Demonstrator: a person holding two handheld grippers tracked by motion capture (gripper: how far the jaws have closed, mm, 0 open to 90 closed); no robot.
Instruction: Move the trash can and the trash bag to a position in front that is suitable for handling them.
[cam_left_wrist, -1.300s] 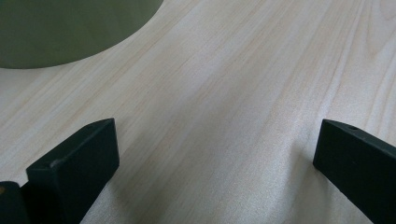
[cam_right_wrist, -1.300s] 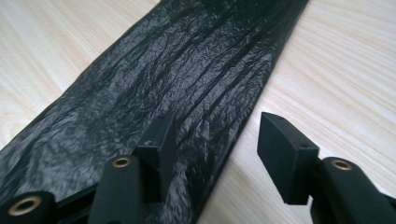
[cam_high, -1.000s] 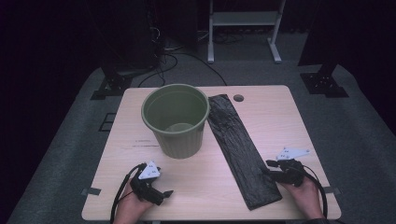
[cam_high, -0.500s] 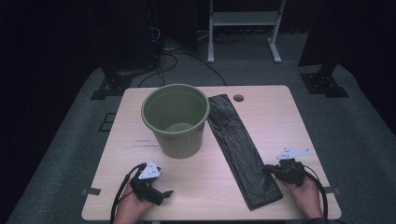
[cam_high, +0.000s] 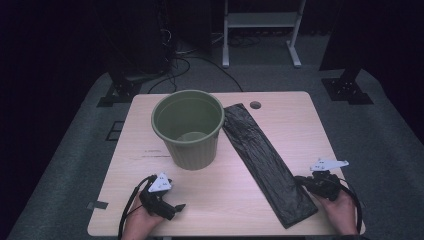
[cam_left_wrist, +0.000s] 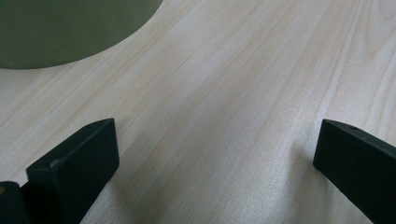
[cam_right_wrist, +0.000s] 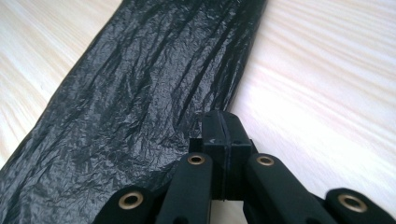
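Observation:
A long flat black plastic bag (cam_high: 265, 160) lies slantwise on the wooden table (cam_high: 225, 192), right of an upright green bin (cam_high: 189, 130). My right gripper (cam_high: 301, 180) sits at the bag's near right edge. In the right gripper view its jaws are pressed together (cam_right_wrist: 222, 122) on the edge of the crinkled bag (cam_right_wrist: 140, 93), which puckers toward them. My left gripper (cam_high: 175, 206) rests near the table's front left. Its jaws stand wide apart (cam_left_wrist: 215, 158) over bare wood, with the bin's base (cam_left_wrist: 65, 28) ahead of them.
A round cable hole (cam_high: 255, 105) sits at the table's far edge. Beyond the table are a white shelf frame (cam_high: 260, 30), black stand bases (cam_high: 347, 90) and cables on the grey floor. Bare wood lies between the bin and the front edge.
The right gripper reached in to the bag's near right edge and its jaws closed there. The bag's near end has shifted slightly to the right. The left hand kept still.

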